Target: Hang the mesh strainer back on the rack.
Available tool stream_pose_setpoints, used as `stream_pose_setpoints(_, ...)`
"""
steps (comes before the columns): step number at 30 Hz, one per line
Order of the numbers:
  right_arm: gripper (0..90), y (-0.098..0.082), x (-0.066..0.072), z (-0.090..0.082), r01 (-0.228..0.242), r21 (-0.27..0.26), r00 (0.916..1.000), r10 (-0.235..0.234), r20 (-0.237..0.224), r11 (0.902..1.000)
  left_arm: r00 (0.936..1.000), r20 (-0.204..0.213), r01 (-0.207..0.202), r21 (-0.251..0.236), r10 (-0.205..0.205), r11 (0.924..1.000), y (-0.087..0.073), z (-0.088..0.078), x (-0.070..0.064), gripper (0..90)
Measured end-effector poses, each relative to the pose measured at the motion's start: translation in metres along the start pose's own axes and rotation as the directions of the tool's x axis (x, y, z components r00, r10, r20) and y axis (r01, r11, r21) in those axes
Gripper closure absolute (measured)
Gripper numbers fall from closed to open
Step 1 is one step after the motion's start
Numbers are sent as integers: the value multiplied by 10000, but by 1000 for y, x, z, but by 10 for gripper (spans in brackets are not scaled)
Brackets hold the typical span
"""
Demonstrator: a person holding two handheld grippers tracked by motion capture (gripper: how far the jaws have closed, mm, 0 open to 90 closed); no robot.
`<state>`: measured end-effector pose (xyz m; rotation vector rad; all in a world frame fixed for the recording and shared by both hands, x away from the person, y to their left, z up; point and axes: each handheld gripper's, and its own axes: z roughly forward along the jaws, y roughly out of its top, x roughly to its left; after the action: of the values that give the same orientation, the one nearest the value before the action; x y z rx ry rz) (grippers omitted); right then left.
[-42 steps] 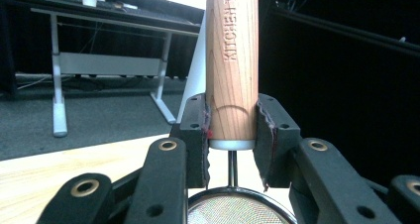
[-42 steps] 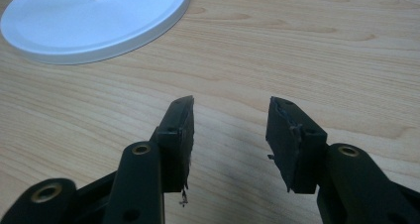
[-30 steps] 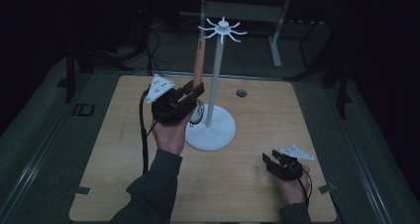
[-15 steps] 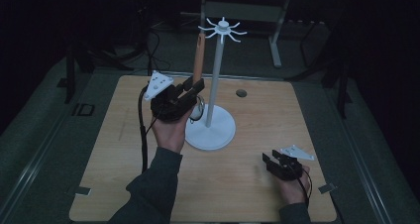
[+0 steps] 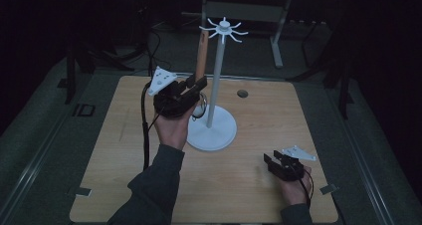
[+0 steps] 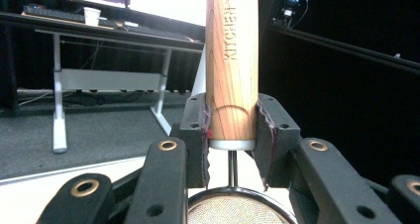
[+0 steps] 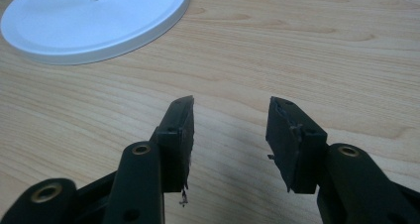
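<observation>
A strainer with a long wooden handle (image 5: 201, 56) stands upright in my left gripper (image 5: 191, 89), just left of the pole of a white hook stand (image 5: 217, 85). In the left gripper view the jaws press on both sides of the handle (image 6: 232, 60) near its lower end, and my left gripper (image 6: 232, 116) is shut on it. Below the handle a wire leads to the round mesh bowl (image 6: 233, 214). The handle's top reaches close to the stand's ring of hooks (image 5: 224, 28). My right gripper (image 5: 272, 163) rests low over the table at the front right, open, with nothing between its fingers (image 7: 230, 117).
The stand's round white base (image 5: 211, 133) sits mid-table; its edge shows as the base (image 7: 94, 21) ahead of the right gripper. A small dark hole (image 5: 242, 93) marks the wooden table (image 5: 124, 185) behind the stand. Desk legs and cables stand beyond the table.
The left gripper with the strainer has edged slightly upward beside the pole. The right gripper has stayed where it was.
</observation>
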<state>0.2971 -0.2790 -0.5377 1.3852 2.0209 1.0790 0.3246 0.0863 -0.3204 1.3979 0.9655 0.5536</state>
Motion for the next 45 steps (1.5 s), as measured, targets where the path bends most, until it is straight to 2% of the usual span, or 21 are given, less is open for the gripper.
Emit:
stream_pose_setpoints(10,533,0,0,0,23,16,10000,-23,-9,10000,10000,16,87,122,-87,9999,1,5,3,692)
stream_pose_setpoints(39,531,0,-2,-1,17,-38,10000,-17,20,10000,10000,32,-76,521,75,9986,-1,24,3,690)
stream_pose_setpoints(44,526,0,-2,-1,28,-26,10000,-28,25,10000,10000,57,-75,656,71,9978,-2,25,4,668)
stream_pose_setpoints(45,525,0,-1,-1,23,-15,10000,-23,18,10000,9999,144,30,600,-38,9982,-3,25,6,626)
